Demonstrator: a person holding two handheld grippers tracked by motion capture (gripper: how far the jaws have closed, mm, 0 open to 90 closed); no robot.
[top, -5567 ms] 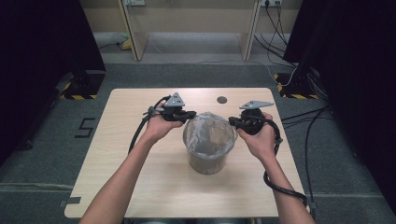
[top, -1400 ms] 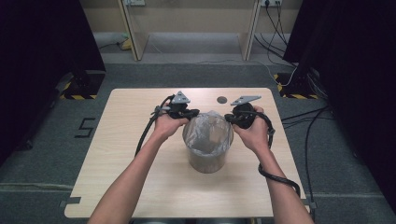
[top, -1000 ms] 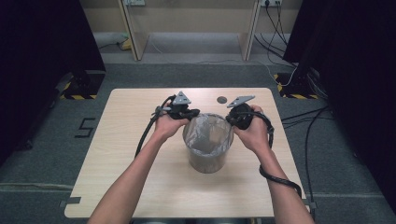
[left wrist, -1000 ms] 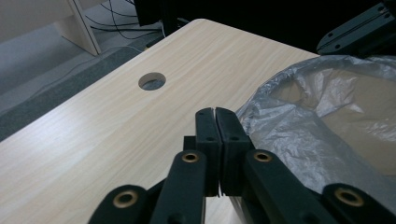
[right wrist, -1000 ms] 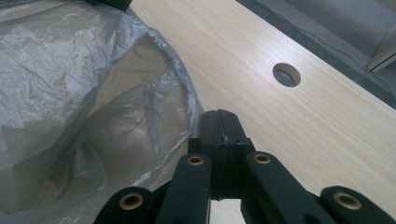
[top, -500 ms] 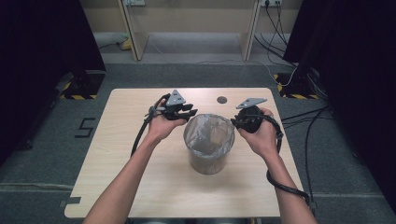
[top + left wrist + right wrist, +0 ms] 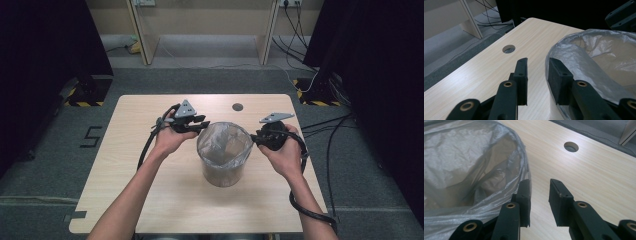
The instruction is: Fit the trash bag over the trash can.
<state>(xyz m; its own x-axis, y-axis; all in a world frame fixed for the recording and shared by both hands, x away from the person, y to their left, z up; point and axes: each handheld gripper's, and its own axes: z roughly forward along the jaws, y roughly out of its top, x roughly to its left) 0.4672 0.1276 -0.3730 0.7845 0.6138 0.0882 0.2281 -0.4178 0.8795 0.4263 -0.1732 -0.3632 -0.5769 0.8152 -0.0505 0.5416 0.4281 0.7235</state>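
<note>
A round bin (image 7: 223, 155) lined with a thin clear plastic bag (image 7: 584, 50) stands in the middle of the wooden table (image 7: 150, 190). My left gripper (image 7: 202, 125) is at the bin's left rim. Its jaws have just been opening and now stand open (image 7: 537, 66), with only bare table between them and the bag's edge against the outside of one jaw. My right gripper (image 7: 254, 138) is at the bin's right rim. Its jaws have also just been opening (image 7: 539, 187); the gap is empty, and the bag (image 7: 474, 157) lies beside one jaw.
A round cable hole (image 7: 237, 106) lies in the table behind the bin, also seen as the hole (image 7: 509, 48) and the hole (image 7: 571, 146). Cables trail from both grippers over the table. Grey floor, dark curtains and desk legs surround the table.
Both grippers were shut at the bag's rim a second ago. They have since opened and drawn outward, the left one to the left, the right one to the right.
</note>
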